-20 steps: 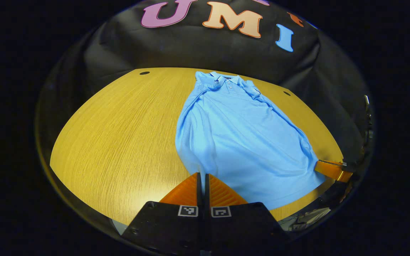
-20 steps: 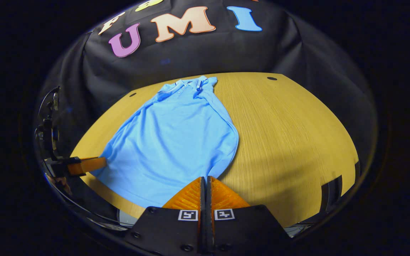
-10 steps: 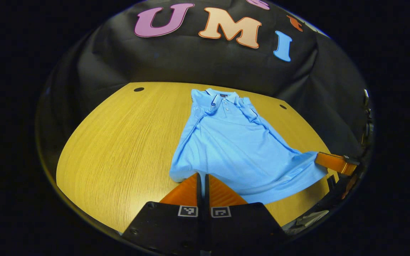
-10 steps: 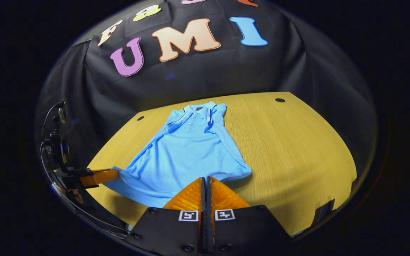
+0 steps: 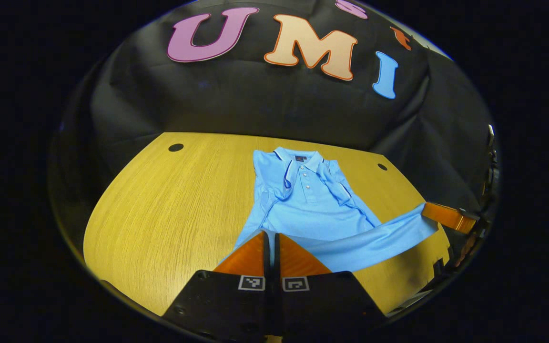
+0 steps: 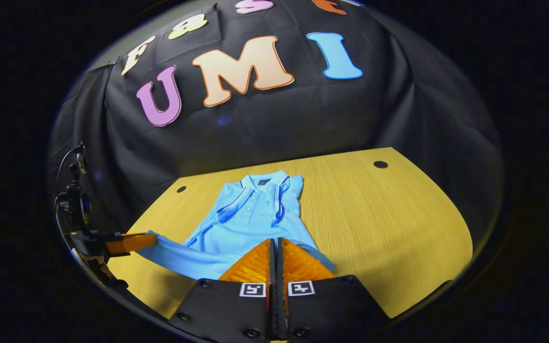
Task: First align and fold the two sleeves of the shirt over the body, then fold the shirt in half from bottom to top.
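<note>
A light blue polo shirt (image 5: 310, 200) lies on the wooden table (image 5: 169, 200), collar at the far end, with both sleeves folded in over the chest. Its bottom hem is lifted off the table and stretched as a band between the two grippers. My left gripper (image 5: 270, 234) is shut on the hem's left corner. The right gripper (image 5: 428, 211) pinches the other corner at the right edge of the left gripper view. In the right gripper view, my right gripper (image 6: 275, 241) is shut on the shirt (image 6: 250, 214), and the left gripper (image 6: 151, 237) holds the hem at the left.
Behind the table (image 6: 389, 214) hangs the booth's black cloth wall. Small dark holes sit near the far corners of the tabletop (image 5: 176, 147) (image 5: 382, 166). Bare wood stretches left of the shirt in the left gripper view and right of it in the right gripper view.
Both grippers have risen and moved toward the collar, carrying the hem with them. The lower part of the shirt has come off the table and less of the body lies flat.
</note>
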`<act>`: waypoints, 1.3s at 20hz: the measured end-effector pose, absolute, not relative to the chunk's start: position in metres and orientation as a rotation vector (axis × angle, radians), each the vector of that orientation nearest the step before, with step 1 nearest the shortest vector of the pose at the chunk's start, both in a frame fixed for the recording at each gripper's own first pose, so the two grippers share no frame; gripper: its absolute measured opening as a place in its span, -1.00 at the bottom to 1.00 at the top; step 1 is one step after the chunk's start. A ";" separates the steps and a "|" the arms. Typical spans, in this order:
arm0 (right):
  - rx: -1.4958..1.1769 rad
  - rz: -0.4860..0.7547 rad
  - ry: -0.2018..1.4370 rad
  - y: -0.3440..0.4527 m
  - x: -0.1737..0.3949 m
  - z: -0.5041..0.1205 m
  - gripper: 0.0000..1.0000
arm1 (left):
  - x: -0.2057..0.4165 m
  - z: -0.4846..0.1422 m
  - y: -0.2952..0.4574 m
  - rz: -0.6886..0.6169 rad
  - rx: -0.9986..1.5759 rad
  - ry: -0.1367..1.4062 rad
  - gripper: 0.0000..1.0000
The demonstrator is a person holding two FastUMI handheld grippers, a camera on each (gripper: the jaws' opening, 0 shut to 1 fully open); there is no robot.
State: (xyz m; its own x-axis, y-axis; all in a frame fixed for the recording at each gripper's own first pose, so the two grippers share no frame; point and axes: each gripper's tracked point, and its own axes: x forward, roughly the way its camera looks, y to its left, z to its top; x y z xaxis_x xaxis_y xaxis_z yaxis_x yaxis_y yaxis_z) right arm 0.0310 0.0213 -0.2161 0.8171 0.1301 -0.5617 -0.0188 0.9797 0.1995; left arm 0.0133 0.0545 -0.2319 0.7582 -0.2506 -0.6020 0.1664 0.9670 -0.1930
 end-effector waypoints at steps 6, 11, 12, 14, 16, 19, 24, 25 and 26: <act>0.186 0.067 0.559 0.022 0.108 -0.207 -0.95 | 0.091 -0.223 0.048 -0.247 -0.133 0.642 -1.00; 0.163 0.058 0.528 0.026 0.173 -0.211 -0.96 | 0.165 -0.223 0.052 -0.246 -0.138 0.610 -1.00; 0.162 0.053 0.526 0.026 0.187 -0.214 -0.95 | 0.178 -0.225 0.051 -0.249 -0.146 0.613 -1.00; 0.169 0.034 0.518 0.026 0.212 -0.221 -0.96 | 0.203 -0.231 0.051 -0.251 -0.161 0.617 -1.00; 0.177 0.010 0.512 0.024 0.236 -0.231 -0.96 | 0.228 -0.236 0.051 -0.260 -0.156 0.608 -1.00; 0.171 -0.030 0.523 0.015 0.266 -0.255 -0.96 | 0.261 -0.247 0.048 -0.279 -0.132 0.596 -1.00; 0.168 -0.088 0.572 0.009 0.295 -0.304 -0.96 | 0.296 -0.288 0.043 -0.278 -0.090 0.602 -1.00; 0.167 -0.102 0.577 0.007 0.297 -0.312 -0.96 | 0.298 -0.296 0.040 -0.288 -0.094 0.610 -1.00; 0.162 -0.115 0.582 0.006 0.300 -0.319 -0.96 | 0.298 -0.301 0.037 -0.298 -0.100 0.615 -1.00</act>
State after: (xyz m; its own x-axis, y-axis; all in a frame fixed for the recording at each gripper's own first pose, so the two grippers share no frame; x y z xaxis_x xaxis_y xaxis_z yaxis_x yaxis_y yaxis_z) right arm 0.2998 0.0056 -0.3187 0.8296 -0.0625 -0.5549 0.1536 0.9809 0.1192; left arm 0.2984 0.0368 -0.3011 0.7758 -0.3047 -0.5526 0.2454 0.9524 -0.1806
